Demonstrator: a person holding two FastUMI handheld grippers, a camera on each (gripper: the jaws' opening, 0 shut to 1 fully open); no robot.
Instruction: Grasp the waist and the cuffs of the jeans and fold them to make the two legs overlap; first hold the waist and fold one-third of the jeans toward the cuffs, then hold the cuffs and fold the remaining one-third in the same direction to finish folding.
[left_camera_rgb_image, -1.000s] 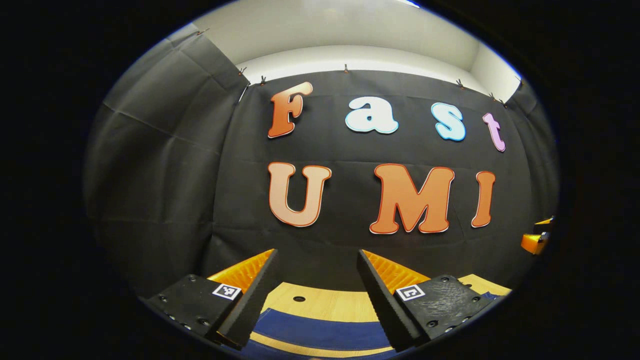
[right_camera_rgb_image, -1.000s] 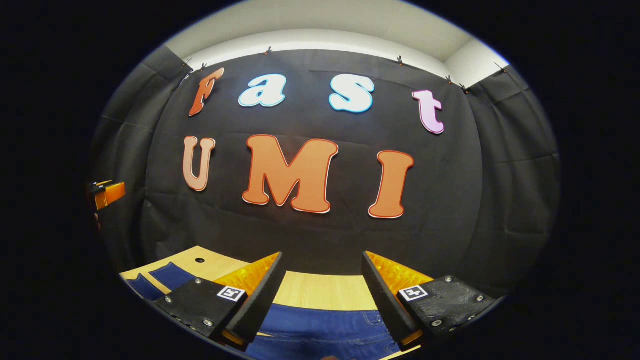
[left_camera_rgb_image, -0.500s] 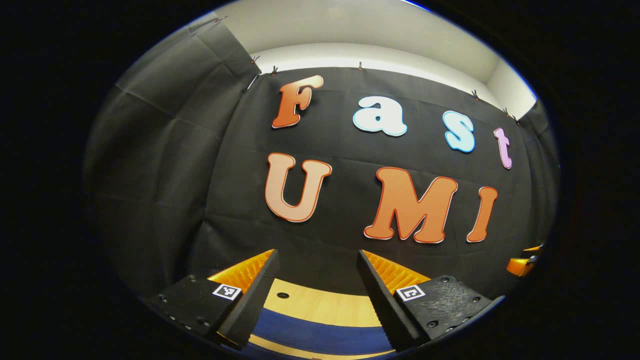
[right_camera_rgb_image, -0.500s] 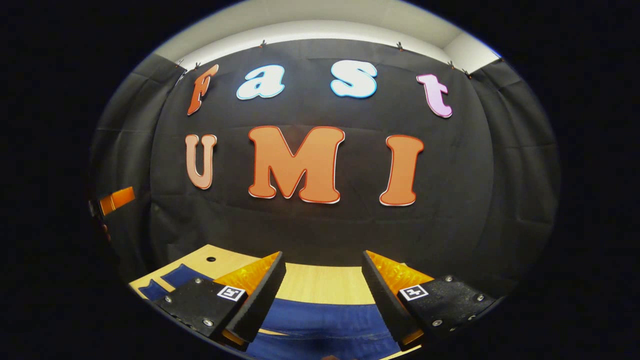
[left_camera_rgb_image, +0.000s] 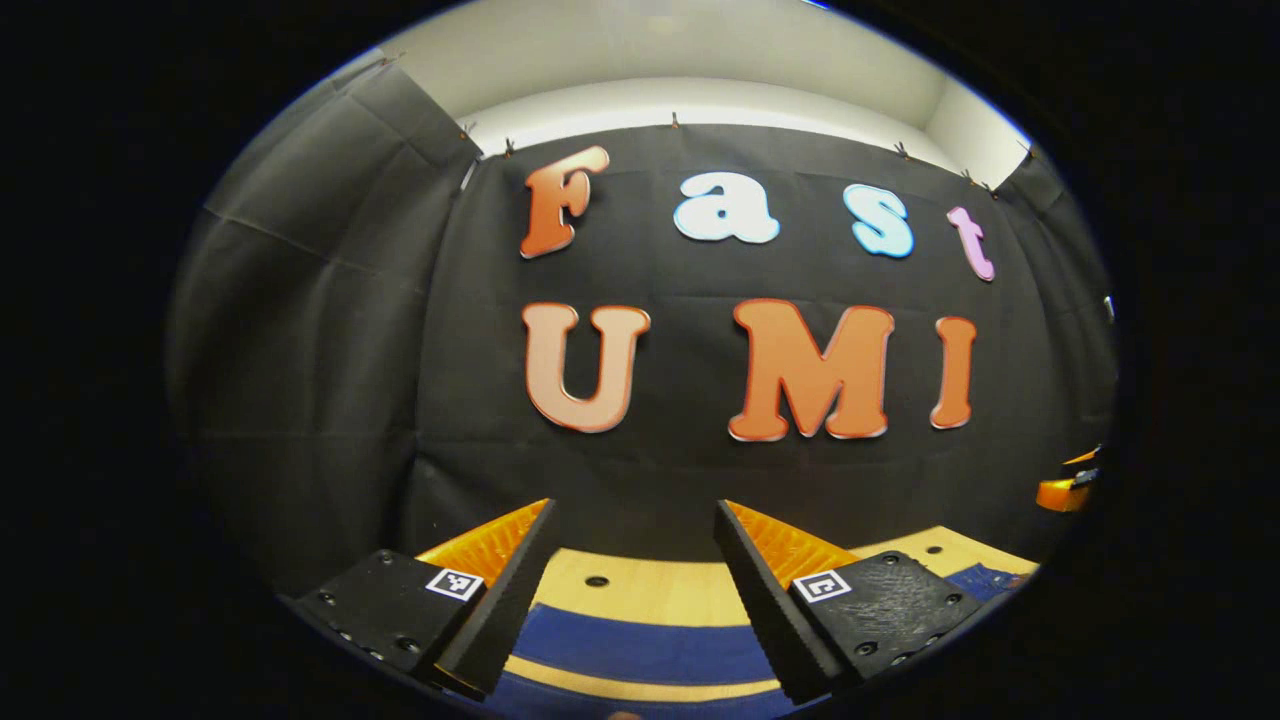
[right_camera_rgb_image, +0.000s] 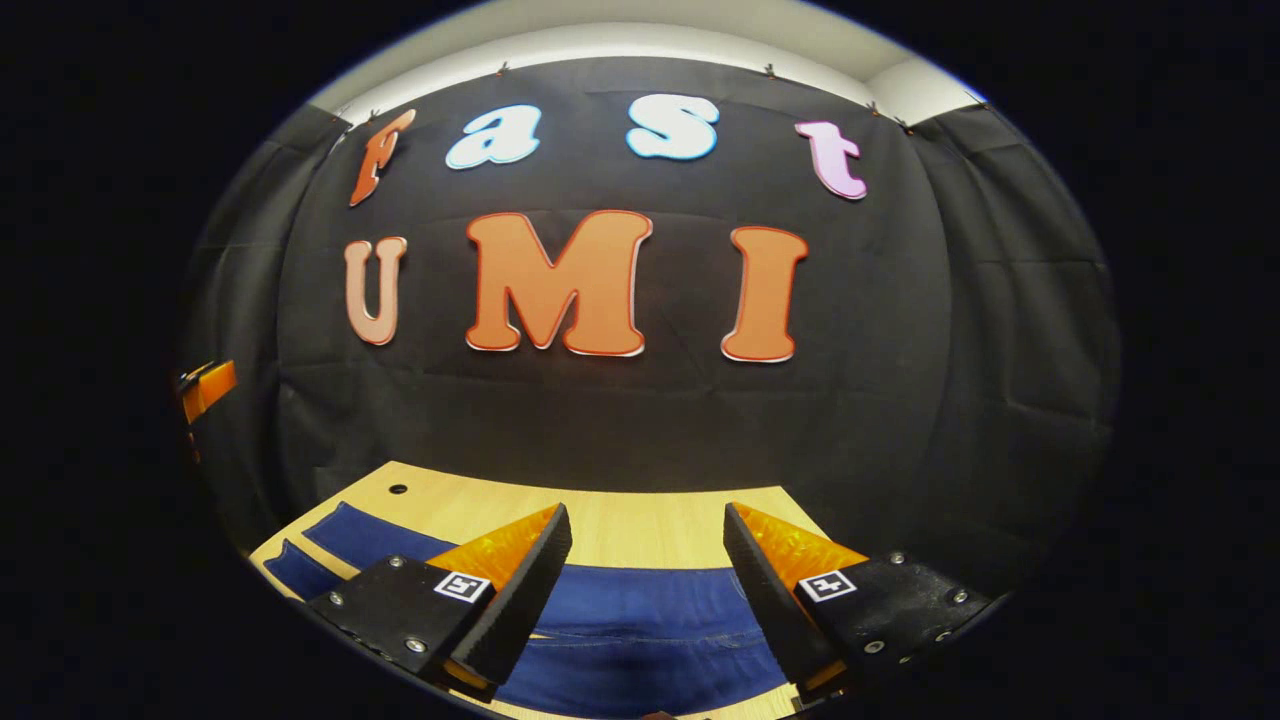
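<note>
left gripper view has the left gripper (left_camera_rgb_image: 632, 600) level, jaws released, above jeans (left_camera_rgb_image: 640, 655) on a wooden table (left_camera_rgb_image: 650, 590); right gripper (right_camera_rgb_image: 645, 600) likewise, black cloth wall (right_camera_rgb_image: 900, 400) behind.

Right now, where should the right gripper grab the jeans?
Likely the near edge of the jeans, from above. They lie flat on the table, directly under the open right gripper, so a thin edge suits the fingers. Whether that part is the waist is unclear.

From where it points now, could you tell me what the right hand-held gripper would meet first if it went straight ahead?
Probably the black cloth wall. The right hand-held gripper is open and aims over the jeans and table, though depth is hard to judge.
</note>
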